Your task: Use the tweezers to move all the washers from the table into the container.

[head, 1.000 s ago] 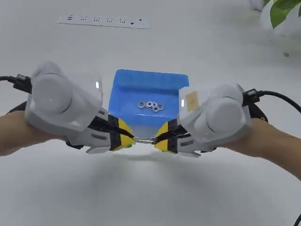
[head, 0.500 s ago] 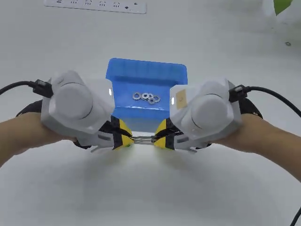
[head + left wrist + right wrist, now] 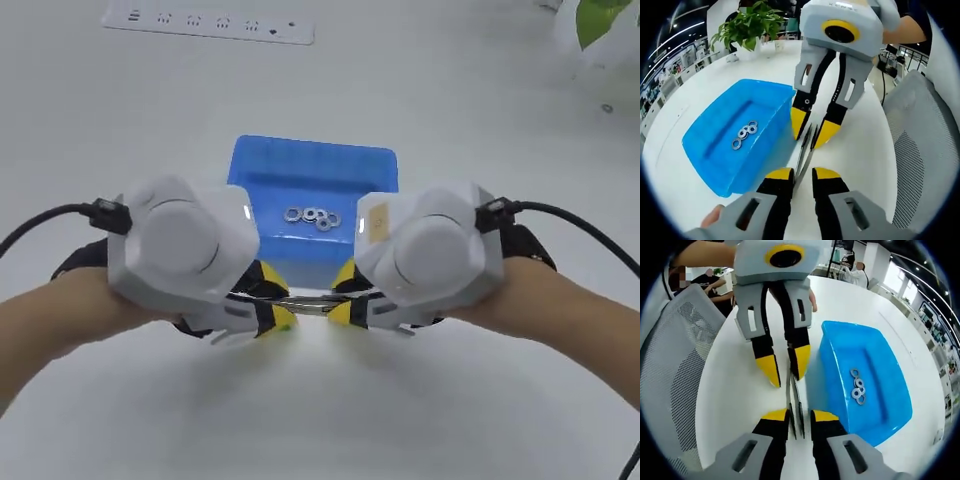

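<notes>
washers [image 3: 312,216]: four that we can count, bunched on the floor of the container [image 3: 310,160], just beyond the grippers.
tweezers [image 3: 308,300]: one pair, seemingly clear of the table [image 3: 320,410], spanning from one gripper to the other.
right gripper [image 3: 800,416]: jaws narrow, pinched across the tweezers' two arms.
left gripper [image 3: 803,175]: jaws narrow round the joined end; we cannot tell if they press.
step: we judge it a hand-over of the tweezers.
doing it well: we would keep them level, firm one grip before easing the other, and spare the arms from crushing.
count: two grippers, one container.
</notes>
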Demonstrator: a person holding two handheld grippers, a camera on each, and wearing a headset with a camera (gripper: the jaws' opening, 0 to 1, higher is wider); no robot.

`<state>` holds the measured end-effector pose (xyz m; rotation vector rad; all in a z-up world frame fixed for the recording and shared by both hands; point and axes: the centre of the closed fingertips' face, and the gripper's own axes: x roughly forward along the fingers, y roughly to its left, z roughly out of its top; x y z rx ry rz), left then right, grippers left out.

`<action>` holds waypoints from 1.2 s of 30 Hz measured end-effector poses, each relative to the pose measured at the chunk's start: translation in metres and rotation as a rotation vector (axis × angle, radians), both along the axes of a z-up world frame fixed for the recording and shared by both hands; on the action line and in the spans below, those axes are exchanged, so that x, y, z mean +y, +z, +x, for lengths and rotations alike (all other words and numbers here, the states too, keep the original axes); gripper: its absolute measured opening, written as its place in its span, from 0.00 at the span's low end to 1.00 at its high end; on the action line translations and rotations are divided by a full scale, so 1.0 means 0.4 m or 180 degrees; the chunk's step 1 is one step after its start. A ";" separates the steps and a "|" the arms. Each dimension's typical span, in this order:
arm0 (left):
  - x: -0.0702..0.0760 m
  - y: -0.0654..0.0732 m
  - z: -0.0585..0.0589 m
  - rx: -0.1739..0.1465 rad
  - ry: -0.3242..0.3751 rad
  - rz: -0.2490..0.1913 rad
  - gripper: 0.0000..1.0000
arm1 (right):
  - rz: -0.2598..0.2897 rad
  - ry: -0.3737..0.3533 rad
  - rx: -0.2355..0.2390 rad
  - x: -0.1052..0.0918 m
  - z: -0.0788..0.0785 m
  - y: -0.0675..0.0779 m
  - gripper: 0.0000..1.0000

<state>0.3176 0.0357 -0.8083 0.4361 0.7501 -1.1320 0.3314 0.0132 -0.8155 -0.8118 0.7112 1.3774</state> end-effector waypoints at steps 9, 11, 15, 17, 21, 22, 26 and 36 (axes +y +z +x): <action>0.024 0.108 -0.052 -0.0049 0.0523 -0.0670 0.19 | 0.0486 -0.0277 0.0072 -0.038 -0.053 0.081 0.21; 0.061 0.140 -0.047 -0.0234 0.0713 -0.0712 0.20 | 0.0645 -0.0452 0.0022 -0.059 -0.052 0.116 0.22; 0.086 0.215 -0.079 -0.0361 0.0633 -0.0933 0.25 | 0.0940 -0.0746 -0.0261 -0.093 -0.027 0.203 0.30; 0.091 0.254 -0.091 -0.0415 0.0605 -0.0978 0.32 | 0.1006 -0.0751 -0.0570 -0.106 -0.009 0.254 0.37; 0.098 0.304 -0.085 -0.0681 0.0497 -0.0838 0.55 | 0.1094 -0.0751 -0.0882 -0.111 0.001 0.337 0.55; 0.104 0.316 -0.081 -0.0740 0.0506 -0.0779 0.59 | 0.1085 -0.0728 -0.0945 -0.111 0.001 0.348 0.60; 0.127 0.347 -0.065 -0.0956 0.0627 -0.0591 0.75 | 0.1057 -0.0714 -0.1117 -0.109 -0.006 0.366 0.73; 0.127 0.401 -0.080 -0.1174 0.0628 -0.0453 0.99 | 0.0892 -0.0789 -0.1171 -0.107 -0.037 0.370 0.96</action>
